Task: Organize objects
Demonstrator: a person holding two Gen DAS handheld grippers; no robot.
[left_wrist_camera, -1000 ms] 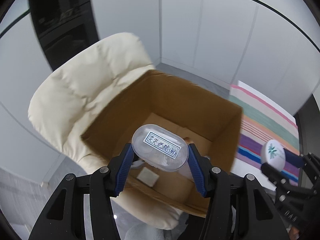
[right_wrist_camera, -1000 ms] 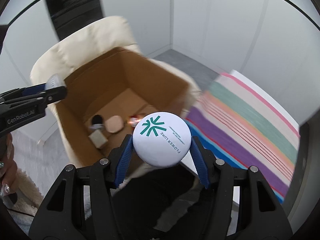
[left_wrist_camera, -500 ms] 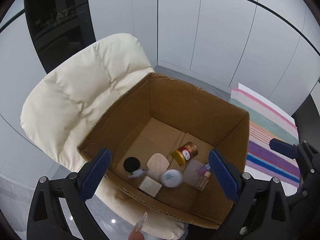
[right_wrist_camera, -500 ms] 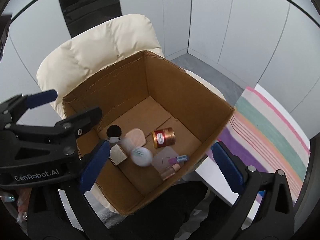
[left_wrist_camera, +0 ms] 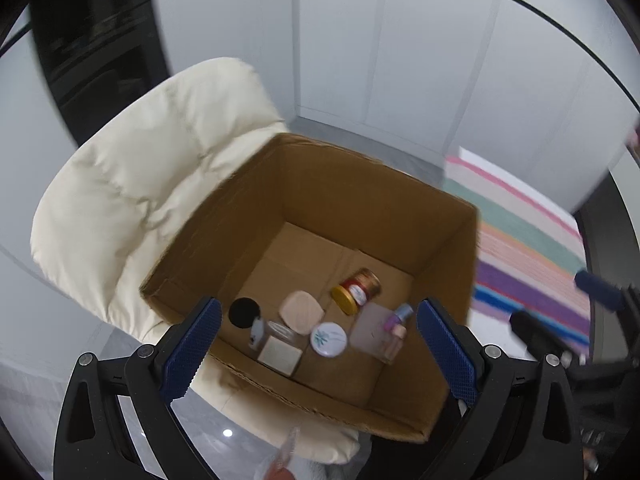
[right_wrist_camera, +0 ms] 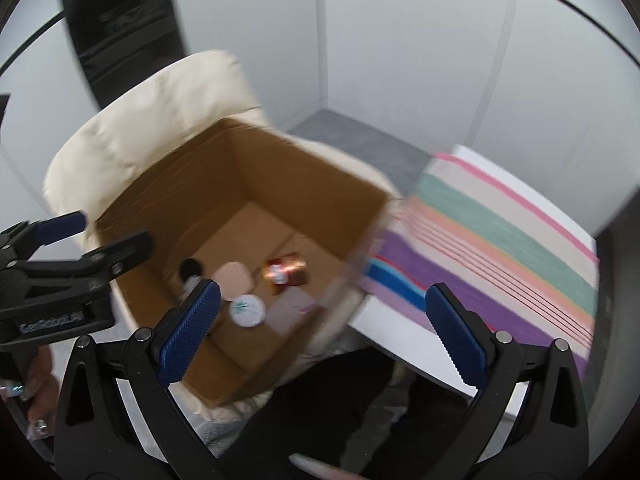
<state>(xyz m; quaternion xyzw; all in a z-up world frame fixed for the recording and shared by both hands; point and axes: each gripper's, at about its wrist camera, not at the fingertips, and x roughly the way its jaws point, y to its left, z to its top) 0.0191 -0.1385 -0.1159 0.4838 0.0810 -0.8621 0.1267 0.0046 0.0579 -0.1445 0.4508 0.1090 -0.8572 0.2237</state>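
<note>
Open cardboard box point(left_wrist_camera: 400, 196) resting on a cream padded chair point(left_wrist_camera: 132, 184), striped cloth point(right_wrist_camera: 520, 248) just beside it. Loose on the box floor (all near the front wall): a white round tin with a green leaf mark point(left_wrist_camera: 329, 339), a clear lidded case point(left_wrist_camera: 276, 330) lying by a white square block point(left_wrist_camera: 279, 354), a beige rounded compact point(left_wrist_camera: 301, 311), a black round disc point(left_wrist_camera: 244, 312), a red jar with a gold lid on its side point(left_wrist_camera: 358, 290) and a small pink bottle point(left_wrist_camera: 394, 330). Above the box, left tongs point(left_wrist_camera: 318, 354) and right tongs point(right_wrist_camera: 320, 334) both spread wide with nothing between their blue pads.
</note>
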